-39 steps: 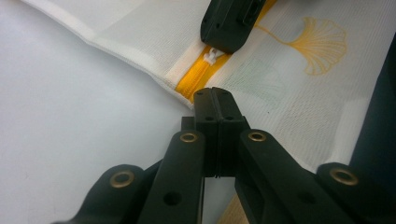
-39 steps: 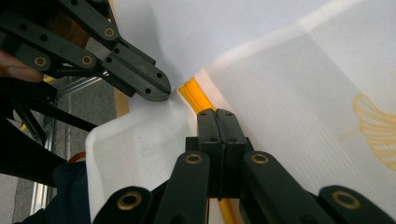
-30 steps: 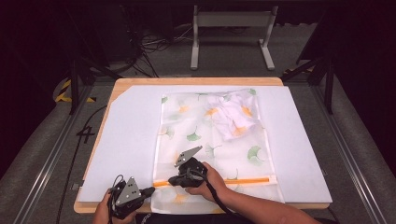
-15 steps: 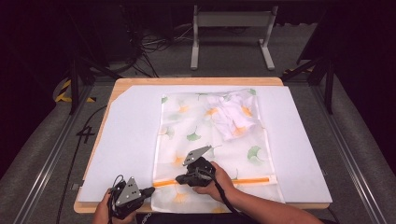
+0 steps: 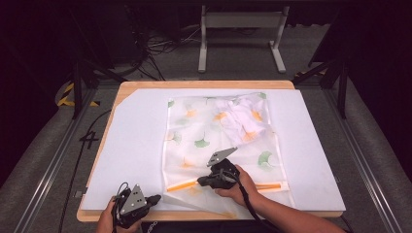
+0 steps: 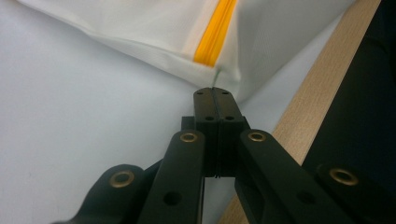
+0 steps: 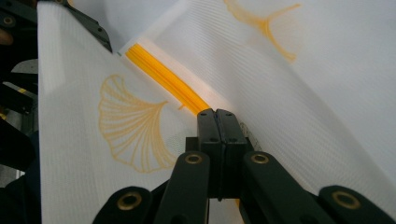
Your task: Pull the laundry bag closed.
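a wooden counter carries a white sheet, and on it lies a sheer mesh bag printed with ginkgo leaves. its orange zipper runs along the near edge. the left tool, pressed together, pins the bag's corner, likely as an anchor. the right tool is clamped at the zipper, probably on its slider, to draw it along.
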### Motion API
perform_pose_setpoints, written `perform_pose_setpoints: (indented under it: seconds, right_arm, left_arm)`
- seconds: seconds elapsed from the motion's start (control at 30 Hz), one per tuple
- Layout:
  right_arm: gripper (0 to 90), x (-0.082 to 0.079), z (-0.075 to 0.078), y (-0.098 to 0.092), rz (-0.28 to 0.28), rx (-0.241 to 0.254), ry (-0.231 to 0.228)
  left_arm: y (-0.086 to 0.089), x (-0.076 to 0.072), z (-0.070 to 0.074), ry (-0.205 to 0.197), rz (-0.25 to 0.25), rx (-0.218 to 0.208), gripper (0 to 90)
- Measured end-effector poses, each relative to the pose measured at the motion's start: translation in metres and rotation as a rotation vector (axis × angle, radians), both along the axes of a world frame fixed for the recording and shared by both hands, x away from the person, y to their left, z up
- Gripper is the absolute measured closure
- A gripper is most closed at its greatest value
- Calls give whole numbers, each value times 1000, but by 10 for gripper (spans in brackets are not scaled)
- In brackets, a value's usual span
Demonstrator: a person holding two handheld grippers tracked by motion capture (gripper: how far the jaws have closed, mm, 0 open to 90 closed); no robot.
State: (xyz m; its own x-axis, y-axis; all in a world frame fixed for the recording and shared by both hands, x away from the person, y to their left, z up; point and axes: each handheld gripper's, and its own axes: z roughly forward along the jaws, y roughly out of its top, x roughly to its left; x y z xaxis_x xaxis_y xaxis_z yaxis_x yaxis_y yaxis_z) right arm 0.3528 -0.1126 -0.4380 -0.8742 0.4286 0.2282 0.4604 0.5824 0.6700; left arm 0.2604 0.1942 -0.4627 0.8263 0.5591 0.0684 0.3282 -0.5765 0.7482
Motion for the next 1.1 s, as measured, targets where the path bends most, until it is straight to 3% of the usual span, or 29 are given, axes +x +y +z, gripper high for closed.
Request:
perform_pose_setpoints:
  seconds: [0.07, 0.13, 0.2, 0.3, 0.37, 0.43, 0.53, 0.57, 0.6, 1.1]
  right_arm:
    - [900, -1, 1, -4, 0, 5, -4]
    - [900, -3, 2, -2, 12, 5, -12]
    - [900, -6, 3, 2, 35, 11, -22]
    - [900, -10, 3, 9, 58, 10, -27]
    - [900, -12, 2, 13, 68, 2, -29]
    - [900, -12, 2, 16, 70, -6, -31]
    - [900, -11, 1, 17, 72, -7, -29]
    - [900, -12, 1, 17, 71, -6, -27]
    - [900, -12, 1, 17, 73, -6, -24]
    - [900, -13, -1, 4, 36, 0, -25]
  left_arm:
    - [0, 0, 0, 4, 2, -4, 900]
    - [-1, 0, 4, -21, 16, 10, 900]
    - [1, 2, 12, -33, 23, -72, 889]
    - [-2, 5, 23, -56, 15, -125, 866]
    - [-11, 9, 25, -35, -27, -157, 866]
    - [-26, 9, 23, -41, -67, -79, 865]
    - [-40, 7, 12, -16, -117, 2, 859]
    - [-40, 7, 12, -16, -117, 2, 863]
    - [-44, 7, 6, 8, -119, 39, 870]
    - [-41, 4, 4, 0, -109, 34, 900]
